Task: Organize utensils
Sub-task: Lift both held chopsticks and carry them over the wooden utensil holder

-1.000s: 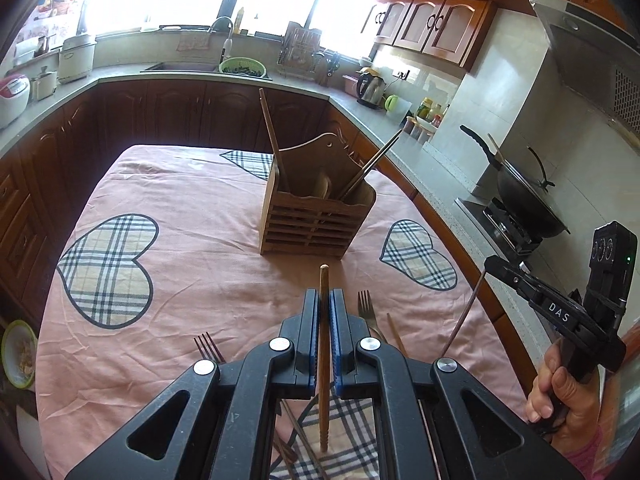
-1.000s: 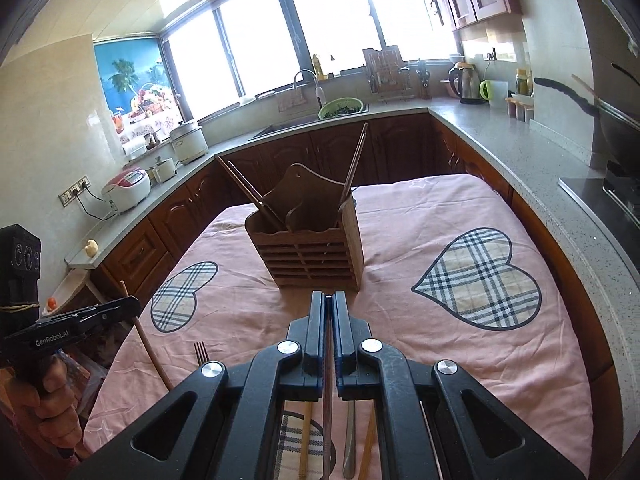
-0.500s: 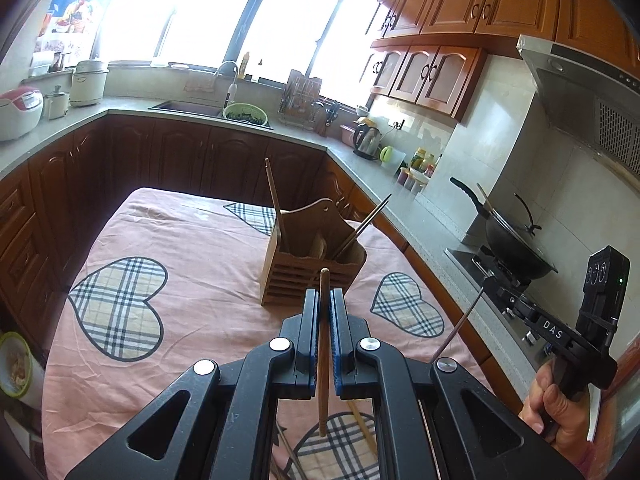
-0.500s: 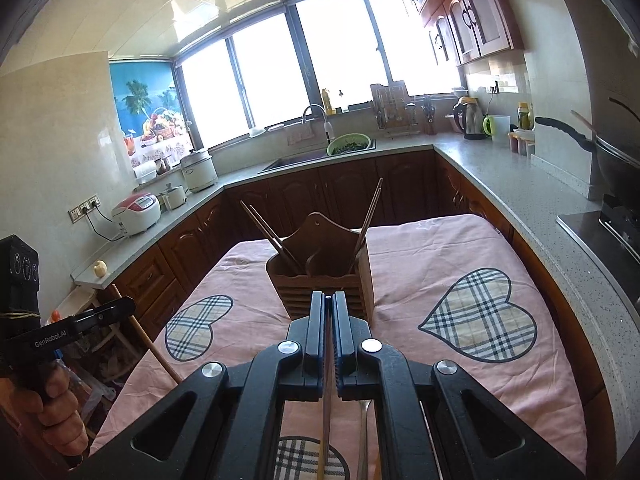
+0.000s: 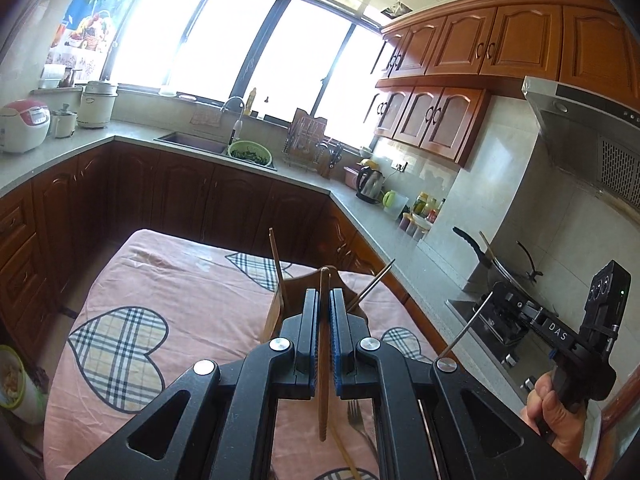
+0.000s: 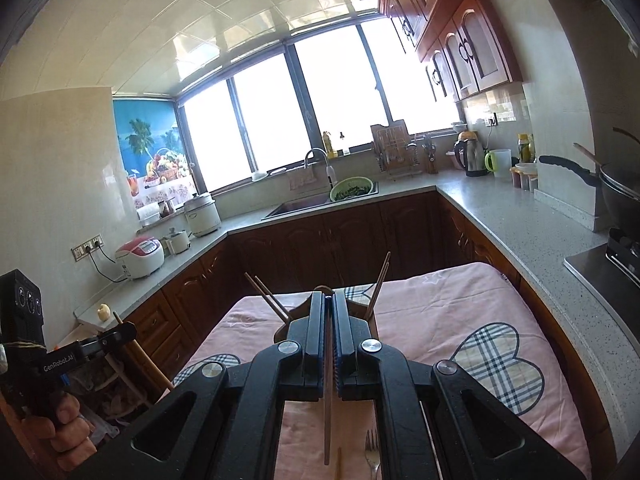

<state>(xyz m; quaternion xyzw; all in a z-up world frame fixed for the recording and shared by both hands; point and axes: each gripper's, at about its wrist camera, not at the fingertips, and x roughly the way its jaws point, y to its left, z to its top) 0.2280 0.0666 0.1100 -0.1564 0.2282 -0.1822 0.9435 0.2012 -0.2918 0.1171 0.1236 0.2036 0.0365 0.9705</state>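
Carrying one utensil in each gripper toward the wooden holder (image 5: 280, 312) is the step in hand, by my reading. Nearest, the left gripper (image 5: 324, 300) is clenched on a wooden chopstick (image 5: 322, 400) that runs upright between its blue pads. The right gripper (image 6: 328, 304) is clenched on a thin metal chopstick (image 6: 327, 420). A fork (image 5: 356, 420) and another wooden stick lie on the pink tablecloth (image 5: 180, 300) at 6 o'clock, under the left gripper. Beyond, at 12 o'clock, the holder stands behind each gripper's fingers, with chopsticks (image 6: 264, 296) already leaning out at 11 and 1 o'clock. To do it well, keep both grips firm, bring each tip over an open compartment, lower steeply past the leaning sticks, and release only once the tip is inside.
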